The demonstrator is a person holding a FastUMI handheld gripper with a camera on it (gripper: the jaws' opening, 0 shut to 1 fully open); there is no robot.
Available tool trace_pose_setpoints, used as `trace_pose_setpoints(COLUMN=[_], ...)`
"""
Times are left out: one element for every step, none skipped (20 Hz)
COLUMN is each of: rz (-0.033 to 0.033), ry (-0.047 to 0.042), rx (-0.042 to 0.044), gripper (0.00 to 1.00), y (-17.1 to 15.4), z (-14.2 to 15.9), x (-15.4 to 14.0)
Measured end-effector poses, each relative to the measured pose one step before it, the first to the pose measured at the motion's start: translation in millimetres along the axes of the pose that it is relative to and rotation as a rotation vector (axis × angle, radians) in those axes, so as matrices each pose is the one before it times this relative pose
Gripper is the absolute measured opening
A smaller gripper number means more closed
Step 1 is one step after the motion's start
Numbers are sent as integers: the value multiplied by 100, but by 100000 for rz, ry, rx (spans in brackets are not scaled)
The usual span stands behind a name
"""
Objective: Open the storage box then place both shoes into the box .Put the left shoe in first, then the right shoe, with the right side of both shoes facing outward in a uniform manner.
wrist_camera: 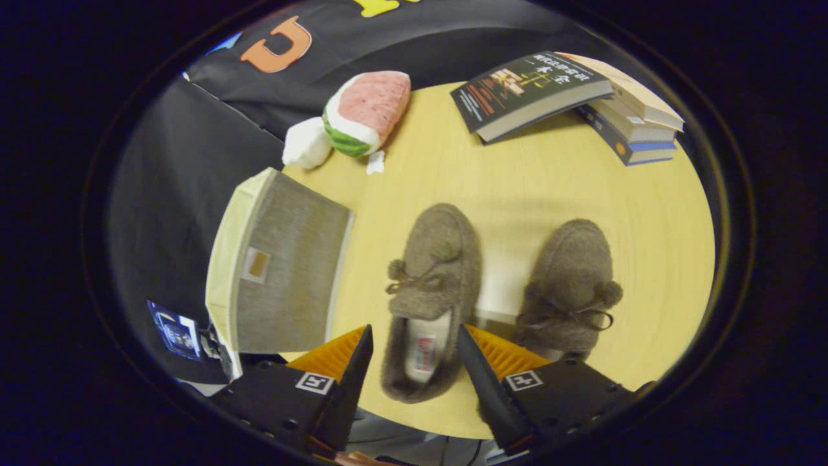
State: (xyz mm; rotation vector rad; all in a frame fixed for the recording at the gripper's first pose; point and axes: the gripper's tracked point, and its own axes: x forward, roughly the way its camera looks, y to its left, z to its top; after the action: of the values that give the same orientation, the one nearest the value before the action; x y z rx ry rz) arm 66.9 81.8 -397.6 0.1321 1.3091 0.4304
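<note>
Two fuzzy brown slippers with pom-pom laces sit side by side on the round pale-wood surface [530, 188], toes pointing away from the camera. Shoe nearer the box [432, 294]: heel end lies between the fingers, pale lining and a small label visible inside. Second shoe [572, 285]: just beyond the right finger, apart from the first.

Tongs [414, 343] look down steeply on the surface, spread wide, one finger on each side of the first shoe's heel. Can't tell if either finger touches it; nothing clamped.

Storage box [284, 272]: one, soft grey woven fabric with cream trim and a small tan patch, lid closed, at the surface's edge just beside the first shoe.

Beyond the shoes: one plush watermelon slice [369, 110] with a white plush piece [306, 144] against it, and a stack of three books [637, 120] with a fourth, dark-covered book [527, 90] leaning on it.
</note>
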Motion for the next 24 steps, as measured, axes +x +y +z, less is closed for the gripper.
trace_pose_setpoints(rz=[-2065, -3668, -5252, -2579, -1169, -1869, -724, -1332, -608, -512, 2593, -264, 535, -7, 183, 1261, 1676, 2280, 3875, 4334, 3220, 1751, 455, 675], ry=[1204, 1496, 834, 500, 10, -76, -416, 1664, 965, -38, 858, -356, 152, -200, 212, -380, -36, 672, 824, -125, -1413, -2128, -2548, -2513], rx=[682, 304, -695, -1177, -1048, -622, -889, 28, -845, -1329, 967, 2690, 1507, 2794, 2024, 1719, 1902, 2641, 3026, 2253, 385, -845, -1849, -2174], gripper=[76, 75, 74, 64, 53, 43, 42, 42, 37, 36, 36, 22, 9, 8, 1, 1, 1, 1, 1, 1, 1, 1, 0, 1], y=[-750, -763, -909, -281, -8, 92, 254, -32, 147, 94, 453, -60, 21, -56, 88, 18, 276, 386, 878, 1250, 1048, 1103, 1069, 1266], z=[-369, -436, -278, -140, 15, 52, 118, -261, -95, 38, 6, -103, 24, 62, -27, 69, -57, -105, -169, -264, 163, 359, 388, 412], x=[430, 700, 552, 459, 296, 85, 286, 312, 79, 219, -46, 413, -294, 13, -492, -364, -336, -516, -872, -1351, -1132, -1224, -1135, -1284])
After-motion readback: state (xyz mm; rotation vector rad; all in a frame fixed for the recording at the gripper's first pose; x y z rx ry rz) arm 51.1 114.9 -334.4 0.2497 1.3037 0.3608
